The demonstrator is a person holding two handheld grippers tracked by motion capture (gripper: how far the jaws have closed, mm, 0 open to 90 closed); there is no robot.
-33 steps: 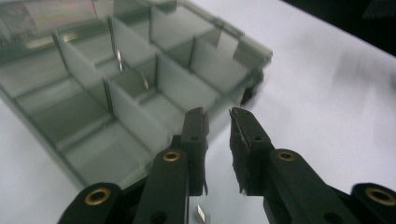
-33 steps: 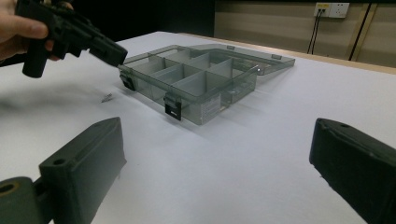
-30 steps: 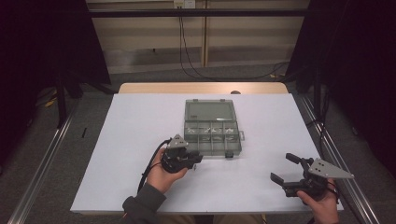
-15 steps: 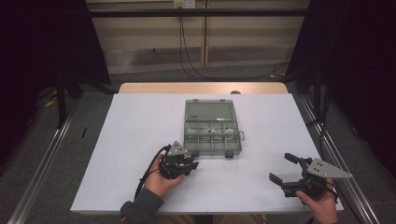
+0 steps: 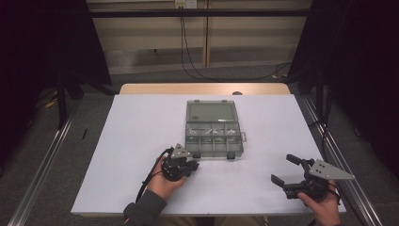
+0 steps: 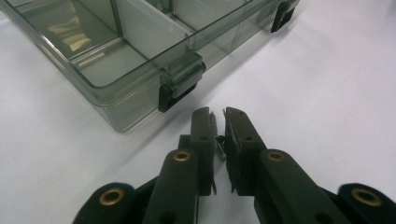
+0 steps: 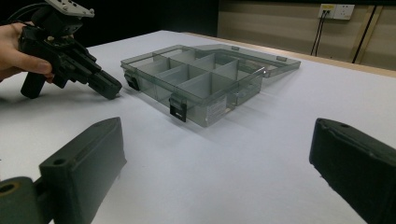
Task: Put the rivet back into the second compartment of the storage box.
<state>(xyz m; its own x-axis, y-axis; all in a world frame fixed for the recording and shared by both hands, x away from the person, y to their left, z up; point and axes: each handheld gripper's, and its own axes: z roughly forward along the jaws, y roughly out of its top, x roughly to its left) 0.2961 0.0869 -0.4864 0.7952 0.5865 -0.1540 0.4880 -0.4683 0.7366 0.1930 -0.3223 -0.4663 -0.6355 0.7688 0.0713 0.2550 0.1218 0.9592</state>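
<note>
Left gripper [image 6: 218, 122] low over the worktop [image 5: 141, 141], just in front of the near-left corner of the compartment box [image 5: 214, 136]; its jaws have just been closing and now stand nearly together; a small dark metal piece [image 6: 219, 145], perhaps a screw or pin, sits pinched between the pads; too small to name with confidence. Right gripper [image 5: 287, 170] near the front right of the worktop, well apart from the box; jaws spread wide, nothing between them.

Box: clear smoky plastic, lid folded back flat behind it, dividers forming a grid of compartments; two black latches [image 6: 180, 86] on the front wall. Contents of the compartments hard to make out; faint glints in some in the high view.

Handling judgement: the pinched piece looks light, hard and smooth; likely to twist or slip out if the pads ease at all; best held across its shank, squarely. The box looks light and stiff; thin walls and hinge probably brittle; it may slide on the smooth sheet if nudged by a jaw; if it needs steadying, take the front wall beside a latch, not a divider.

Surface: white, matt, flat sheet over a wooden top [image 5: 202, 88] that shows at the far edge. Room: dim, dark curtains either side; grey floor; cables [image 5: 188, 47] hanging to a wall socket [image 5: 185, 4] at the back; metal rails along both sides of the worktop.
</note>
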